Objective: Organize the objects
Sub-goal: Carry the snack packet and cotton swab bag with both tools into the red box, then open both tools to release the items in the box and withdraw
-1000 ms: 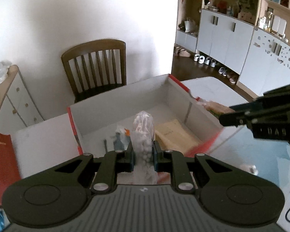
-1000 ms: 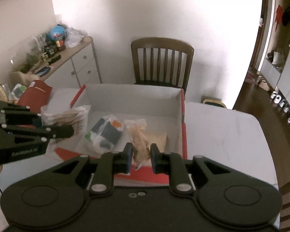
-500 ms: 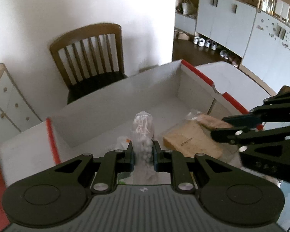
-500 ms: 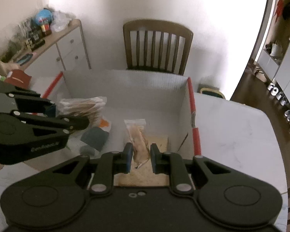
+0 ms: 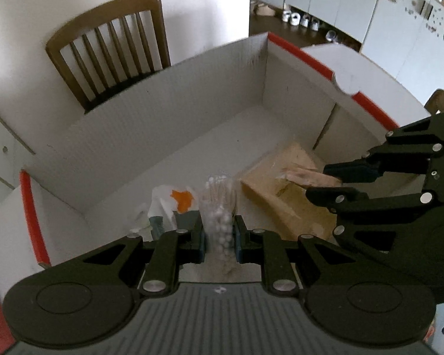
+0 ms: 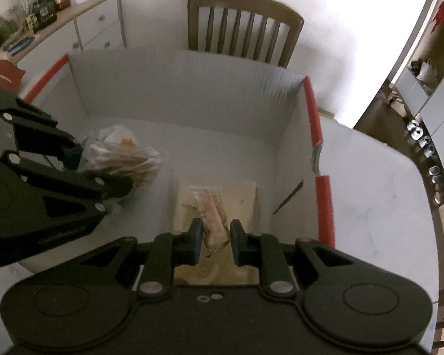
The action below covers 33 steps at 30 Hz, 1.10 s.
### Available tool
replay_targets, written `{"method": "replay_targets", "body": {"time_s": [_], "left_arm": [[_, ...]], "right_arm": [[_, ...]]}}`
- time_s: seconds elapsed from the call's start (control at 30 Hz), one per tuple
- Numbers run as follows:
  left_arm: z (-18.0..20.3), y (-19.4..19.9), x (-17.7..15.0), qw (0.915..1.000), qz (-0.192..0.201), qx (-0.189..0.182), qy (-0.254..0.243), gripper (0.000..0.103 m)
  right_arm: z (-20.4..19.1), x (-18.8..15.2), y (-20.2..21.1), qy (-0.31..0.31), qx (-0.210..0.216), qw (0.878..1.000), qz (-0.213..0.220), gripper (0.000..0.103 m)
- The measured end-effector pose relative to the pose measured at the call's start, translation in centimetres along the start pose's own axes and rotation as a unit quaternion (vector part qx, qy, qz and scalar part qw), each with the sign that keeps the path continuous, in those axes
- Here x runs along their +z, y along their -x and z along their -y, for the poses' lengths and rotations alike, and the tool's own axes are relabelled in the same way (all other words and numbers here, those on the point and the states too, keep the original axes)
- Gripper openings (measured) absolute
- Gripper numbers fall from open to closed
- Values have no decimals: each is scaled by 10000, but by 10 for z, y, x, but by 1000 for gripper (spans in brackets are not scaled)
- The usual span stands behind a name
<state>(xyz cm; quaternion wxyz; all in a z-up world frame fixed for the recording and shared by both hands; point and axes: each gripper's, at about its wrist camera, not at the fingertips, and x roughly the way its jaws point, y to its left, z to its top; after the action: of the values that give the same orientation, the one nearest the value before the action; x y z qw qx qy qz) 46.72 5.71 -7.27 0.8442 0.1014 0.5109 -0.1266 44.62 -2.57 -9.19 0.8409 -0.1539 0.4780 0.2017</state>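
Over red-rimmed white box (image 5: pixel 168 136), clear cotton-swab bag (image 5: pixel 219 210)

Bag of cotton swabs (image 5: pixel 219 222) lower end hidden behind tool.

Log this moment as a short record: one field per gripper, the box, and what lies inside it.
left gripper: shut on a clear bag of cotton swabs
right gripper: shut on a small clear snack packet
box: open, white inside, red edges
in box: tan flat packet on the floor, white pouch with orange patch
behind box: wooden chair
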Motion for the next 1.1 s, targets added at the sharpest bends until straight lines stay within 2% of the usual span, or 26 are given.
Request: {"method": "replay_targets", "body": {"time_s": [0.2,0.43,0.67,0.73,0.8,1.1], "left_arm": [[1,-11,1,9997,-217,-81,2,17],[1,-13,0,9997,-252,-21,8,19],[2,-6,-1,9997,-230,56,37,31],[0,-2,-2,9998,-180,93,75,41],[-1,4,-3,9998,-127,147,109,61],[5,41,-10,9997,207,48,152,62]], "right_arm": [[-3,-3,-5,-10,49,10000,-85,22],[-4,-5,-1,67,217,9997,-92,37],[-7,-5,13,209,177,9996,85,49],[-6,-6,19,208,158,9996,138,51],[-3,-7,23,210,143,9995,185,52],[12,-13,56,199,149,9988,432,56]]}}
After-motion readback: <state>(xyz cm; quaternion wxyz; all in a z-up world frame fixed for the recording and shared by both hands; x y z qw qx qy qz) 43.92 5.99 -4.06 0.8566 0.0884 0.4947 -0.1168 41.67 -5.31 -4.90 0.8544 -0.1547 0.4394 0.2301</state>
